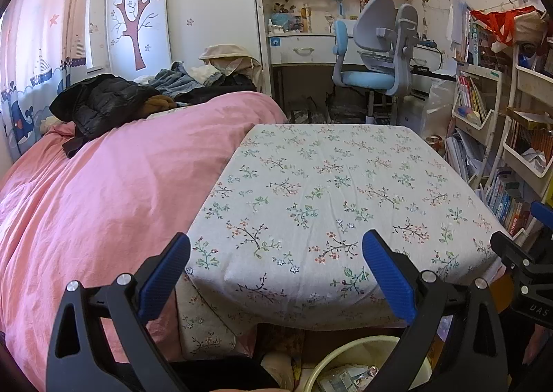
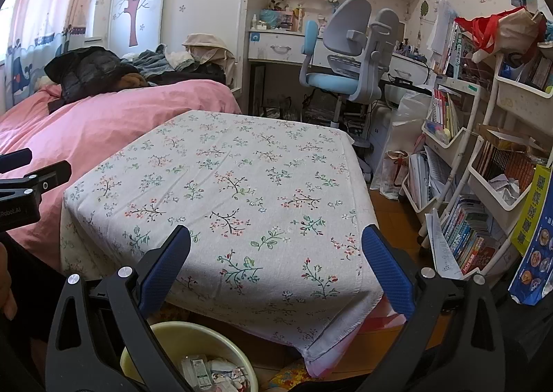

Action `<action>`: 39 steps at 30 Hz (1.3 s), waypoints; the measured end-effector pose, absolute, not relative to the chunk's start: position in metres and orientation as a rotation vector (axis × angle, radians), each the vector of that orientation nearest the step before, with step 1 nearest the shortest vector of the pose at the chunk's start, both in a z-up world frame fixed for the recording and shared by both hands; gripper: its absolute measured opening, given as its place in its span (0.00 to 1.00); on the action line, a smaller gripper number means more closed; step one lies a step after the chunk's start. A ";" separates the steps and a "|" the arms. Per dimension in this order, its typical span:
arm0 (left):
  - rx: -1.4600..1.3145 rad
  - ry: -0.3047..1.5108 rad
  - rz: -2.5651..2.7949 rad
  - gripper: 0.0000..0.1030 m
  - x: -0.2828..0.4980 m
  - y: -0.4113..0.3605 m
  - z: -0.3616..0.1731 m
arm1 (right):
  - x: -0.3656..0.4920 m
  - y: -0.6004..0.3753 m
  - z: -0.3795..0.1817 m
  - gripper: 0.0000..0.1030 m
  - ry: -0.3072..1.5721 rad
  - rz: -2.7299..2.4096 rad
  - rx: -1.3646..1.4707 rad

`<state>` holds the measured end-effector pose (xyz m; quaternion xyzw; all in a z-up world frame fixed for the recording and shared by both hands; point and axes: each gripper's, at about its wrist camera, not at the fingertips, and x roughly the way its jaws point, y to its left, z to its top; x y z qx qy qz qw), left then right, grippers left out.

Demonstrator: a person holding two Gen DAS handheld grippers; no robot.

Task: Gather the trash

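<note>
Hovering over the near edge of a tabletop covered in a white cloth with a small floral print (image 1: 328,184): both grippers, jaws spread wide, nothing between them.

Left gripper (image 1: 276,271): blue-padded fingers (image 1: 166,279) point across the cloth toward the desk. Right gripper (image 2: 276,264): same pose, over the near right corner of the cloth. Each gripper's black body shows at the edge of the other's view, so they sit side by side, apart.

Task item: pale yellow round plastic bin (image 2: 221,340) on the floor, just below the near tabletop edge. Holds crumpled wrappers and paper scraps (image 2: 211,373). In the left wrist view the bin rim (image 1: 345,348) is low centre-right, partly behind the right-hand finger. In the right wrist view it is low left, behind the left-hand finger.

Cloth surface is bare in both views.

Surroundings: bed with pink duvet (image 1: 103,191) touching the tabletop's left side, black puffer jacket (image 1: 100,101) and a clothes pile at its far end. Blue-and-grey desk chair (image 1: 376,49) beyond the tabletop. White shelving cart packed with books (image 2: 484,184) on the right. A bit of a hand (image 2: 5,291) at the right wrist view's left edge.
</note>
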<state>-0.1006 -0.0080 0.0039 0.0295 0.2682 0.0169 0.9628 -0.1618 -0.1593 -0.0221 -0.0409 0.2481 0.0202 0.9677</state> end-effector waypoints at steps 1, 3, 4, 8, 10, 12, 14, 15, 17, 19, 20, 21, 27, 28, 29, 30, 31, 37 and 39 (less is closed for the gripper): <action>0.061 0.543 0.034 0.93 -0.100 -0.008 0.004 | -0.162 -0.161 -0.022 0.93 0.502 0.041 -0.084; 0.064 0.545 0.032 0.93 -0.100 -0.008 0.004 | -0.162 -0.164 -0.022 0.93 0.503 0.041 -0.084; 0.063 0.547 0.030 0.93 -0.099 -0.008 0.003 | -0.162 -0.164 -0.022 0.93 0.503 0.041 -0.084; 0.059 0.554 0.031 0.93 -0.098 -0.007 0.003 | -0.161 -0.160 -0.022 0.93 0.503 0.041 -0.085; 0.060 0.554 0.031 0.93 -0.097 -0.007 0.003 | -0.161 -0.160 -0.023 0.93 0.503 0.041 -0.084; 0.063 0.554 0.031 0.93 -0.098 -0.007 0.002 | -0.161 -0.163 -0.022 0.93 0.503 0.041 -0.085; 0.068 0.554 0.029 0.93 -0.097 -0.007 0.002 | -0.161 -0.159 -0.023 0.93 0.503 0.041 -0.085; 0.070 0.554 0.028 0.93 -0.097 -0.007 0.002 | -0.161 -0.163 -0.022 0.93 0.503 0.041 -0.086; 0.072 0.554 0.027 0.93 -0.097 -0.007 0.001 | -0.161 -0.159 -0.023 0.93 0.503 0.041 -0.086; 0.071 0.554 0.027 0.93 -0.097 -0.007 0.002 | -0.161 -0.160 -0.023 0.93 0.503 0.041 -0.086; 0.071 0.554 0.028 0.93 -0.097 -0.007 0.002 | -0.161 -0.161 -0.023 0.93 0.503 0.041 -0.086; 0.071 0.554 0.028 0.93 -0.097 -0.007 0.002 | -0.161 -0.162 -0.022 0.93 0.504 0.041 -0.087; 0.072 0.553 0.027 0.93 -0.097 -0.007 0.002 | -0.161 -0.161 -0.022 0.93 0.503 0.041 -0.087; 0.072 0.553 0.027 0.93 -0.097 -0.007 0.002 | -0.161 -0.159 -0.023 0.93 0.504 0.041 -0.087; 0.072 0.553 0.027 0.93 -0.097 -0.007 0.002 | -0.160 -0.158 -0.023 0.93 0.504 0.042 -0.088; 0.072 0.554 0.027 0.93 -0.097 -0.007 0.002 | -0.161 -0.161 -0.022 0.93 0.503 0.041 -0.088; 0.072 0.555 0.027 0.93 -0.097 -0.007 0.001 | -0.160 -0.157 -0.023 0.93 0.504 0.041 -0.089; 0.070 0.552 0.029 0.93 -0.097 -0.008 0.002 | -0.160 -0.157 -0.023 0.93 0.504 0.041 -0.090; 0.070 0.553 0.029 0.93 -0.097 -0.008 0.001 | -0.160 -0.157 -0.023 0.93 0.504 0.041 -0.090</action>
